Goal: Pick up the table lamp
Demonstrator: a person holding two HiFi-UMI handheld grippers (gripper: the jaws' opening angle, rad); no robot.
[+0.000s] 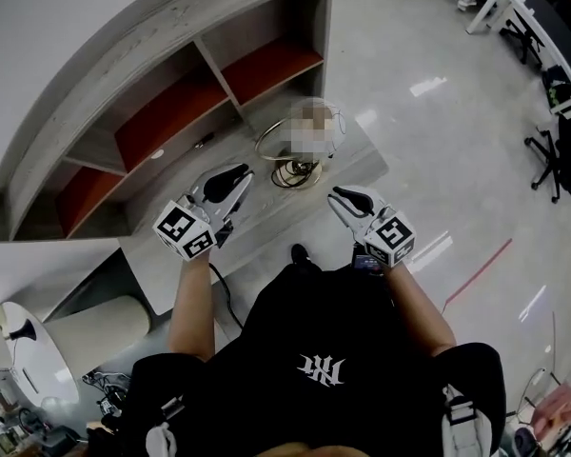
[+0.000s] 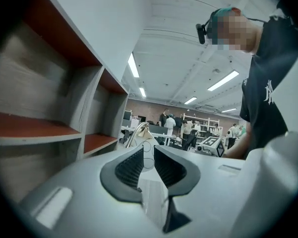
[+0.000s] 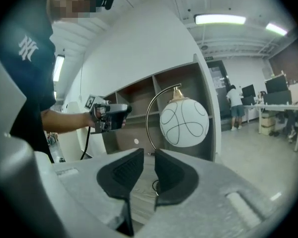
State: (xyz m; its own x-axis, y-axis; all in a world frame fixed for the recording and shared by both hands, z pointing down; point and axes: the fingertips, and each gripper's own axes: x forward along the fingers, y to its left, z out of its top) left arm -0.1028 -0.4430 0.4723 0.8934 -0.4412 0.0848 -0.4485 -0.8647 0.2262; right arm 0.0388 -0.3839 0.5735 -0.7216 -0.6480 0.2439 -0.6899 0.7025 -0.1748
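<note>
Though aimed at the lamp, left gripper (image 2: pixel 148 155) jaws: a narrow gap, nothing between them.
Right gripper (image 3: pixel 149 157) jaws: same narrow gap, empty.
Grippers: held side by side over the desk (image 1: pixel 362 165), apart from each other.
Lamp (image 3: pixel 184 123): upright on the desk beyond both grippers, untouched; white globe with dark lines hangs from a gold arc.
Shelf unit (image 1: pixel 171 84): right behind the lamp.

Table lamp (image 1: pixel 295 171) globe blurred over from above, base seemingly hidden behind right gripper (image 3: pixel 149 151) fingers (image 3: pixel 175 175)
</note>
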